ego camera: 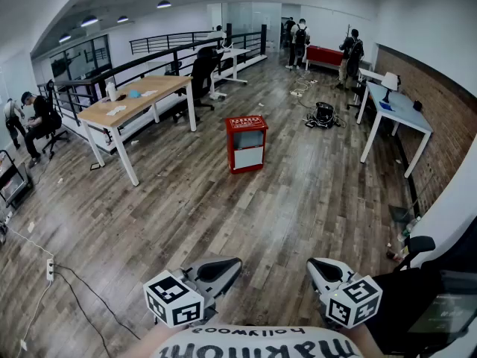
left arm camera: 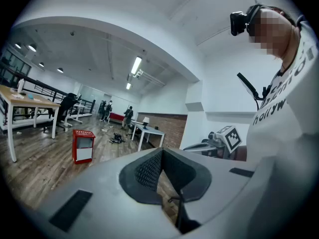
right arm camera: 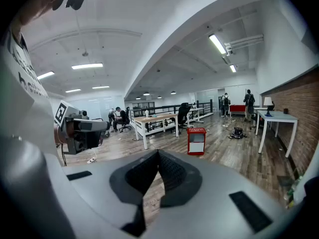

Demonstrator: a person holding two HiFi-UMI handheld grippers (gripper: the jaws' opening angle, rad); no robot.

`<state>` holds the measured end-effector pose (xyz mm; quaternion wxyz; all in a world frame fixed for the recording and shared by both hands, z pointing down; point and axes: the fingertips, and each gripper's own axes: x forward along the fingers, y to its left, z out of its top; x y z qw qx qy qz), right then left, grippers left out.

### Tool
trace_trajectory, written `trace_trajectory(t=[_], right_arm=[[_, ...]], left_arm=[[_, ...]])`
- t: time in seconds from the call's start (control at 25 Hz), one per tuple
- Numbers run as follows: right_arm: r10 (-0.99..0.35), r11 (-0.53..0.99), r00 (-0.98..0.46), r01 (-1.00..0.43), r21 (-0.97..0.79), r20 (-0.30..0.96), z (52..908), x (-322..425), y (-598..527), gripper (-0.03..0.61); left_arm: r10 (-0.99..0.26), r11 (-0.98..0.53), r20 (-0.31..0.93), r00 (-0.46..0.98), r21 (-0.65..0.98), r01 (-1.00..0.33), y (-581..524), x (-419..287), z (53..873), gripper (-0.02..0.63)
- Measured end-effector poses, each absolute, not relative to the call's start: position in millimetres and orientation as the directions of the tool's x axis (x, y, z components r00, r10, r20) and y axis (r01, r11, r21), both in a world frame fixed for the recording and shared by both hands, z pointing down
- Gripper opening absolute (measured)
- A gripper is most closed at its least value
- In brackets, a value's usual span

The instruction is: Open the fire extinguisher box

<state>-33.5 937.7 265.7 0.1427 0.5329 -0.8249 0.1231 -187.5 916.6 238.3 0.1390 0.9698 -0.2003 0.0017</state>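
Red fire extinguisher box [ego camera: 247,143] was seen upright on the wooden floor [ego camera: 186,215], centre of the head view, door seemingly closed. At bottom edge, left tool [ego camera: 227,267] and right tool [ego camera: 317,268] were held with jaws together, nothing clamped, well apart from the box.

White shirt [left arm camera: 291,148], black lettering [ego camera: 257,347], black headset [left arm camera: 243,20]

I read the room as bright and evenly lit. Cool white light comes from tube lights [right arm camera: 218,44] and round lamps [ego camera: 163,4] on the ceiling [right arm camera: 149,14]. The wood floor [ego camera: 283,200] carries a soft sheen; shadow under the desk [ego camera: 149,94] is faint. The red box [ego camera: 247,143] is sharp. All views bow at the edges; both gripper views fade to black corners.
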Motion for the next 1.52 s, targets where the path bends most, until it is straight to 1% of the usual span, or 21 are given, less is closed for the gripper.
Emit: trace_trajectory(t=[0.72, 0.96, 1.16, 1.36, 1.52], right_arm=[[-0.848, 0.385, -0.385, -0.920, -0.074, 0.364, 272, -39, 927, 0.009], [-0.851, 0.402, -0.419, -0.908, -0.121, 0.317, 268, -50, 913, 0.011], [-0.843, 0.404, -0.422, -0.906, -0.127, 0.332, 281, -64, 906, 0.011], [-0.844, 0.427, -0.464, -0.885, -0.187, 0.270, 287, -70, 898, 0.011], [-0.855, 0.399, -0.428, -0.903, -0.156, 0.293, 289, -55, 881, 0.011]], left_arm=[[-0.388, -0.877, 0.057, 0.920, 0.284, -0.388, 906, -194, 245, 0.006], [-0.388, -0.877, 0.056, 0.920, 0.286, -0.387, 895, -203, 248, 0.006], [-0.415, -0.866, 0.018, 0.910, 0.300, -0.401, 883, -221, 250, 0.006], [-0.444, -0.878, -0.034, 0.896, 0.217, -0.427, 870, -229, 252, 0.006], [-0.444, -0.886, -0.016, 0.896, 0.158, -0.436, 857, -212, 256, 0.006]])
